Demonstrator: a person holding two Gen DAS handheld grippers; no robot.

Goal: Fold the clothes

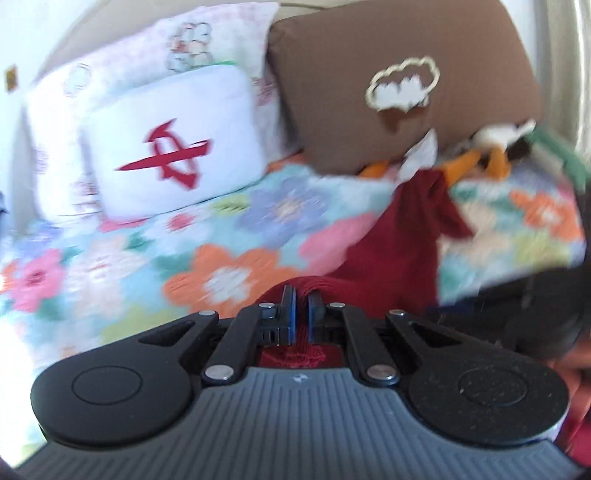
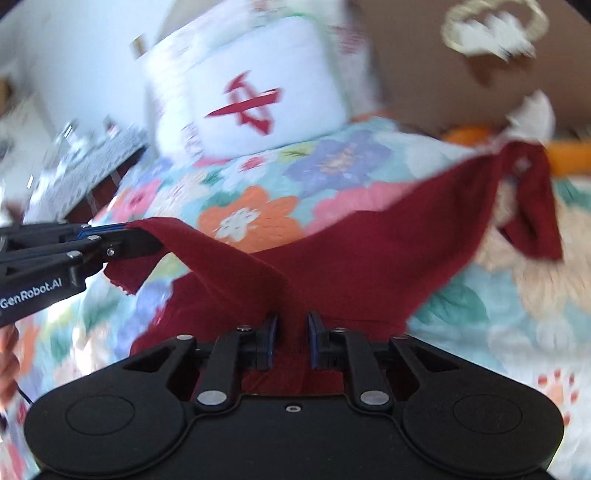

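— Garment?
— Dark red knit, one piece, stretched and lifted over the flowered bedspread. Top edge pulled into a ridge between the two grips, far end trailing toward the brown pillow with a strap or sleeve dangling there. Small frayed corner hanging just below the left tongs.

— Tongs?
— Two sets. Left tongs narrow, pinched on the garment's edge, red cloth bunched between the blue pads in the left wrist view. Right tongs also clamped on the garment, fabric filling the gap between the pads, a little wider apart than the left.

— Hard to make out?
— Everything smeared by motion blur. Garment type not readable: shirt or top, cannot tell. Near part of the cloth hidden under the right tongs' body. Orange and white shapes beside the brown pillow too blurred to name. Clutter on a grey patterned surface left of the bed unreadable.

— Counts?
— Three pillows behind the garment: one brown, one pale floral, one white with a red emblem. One bedspread.
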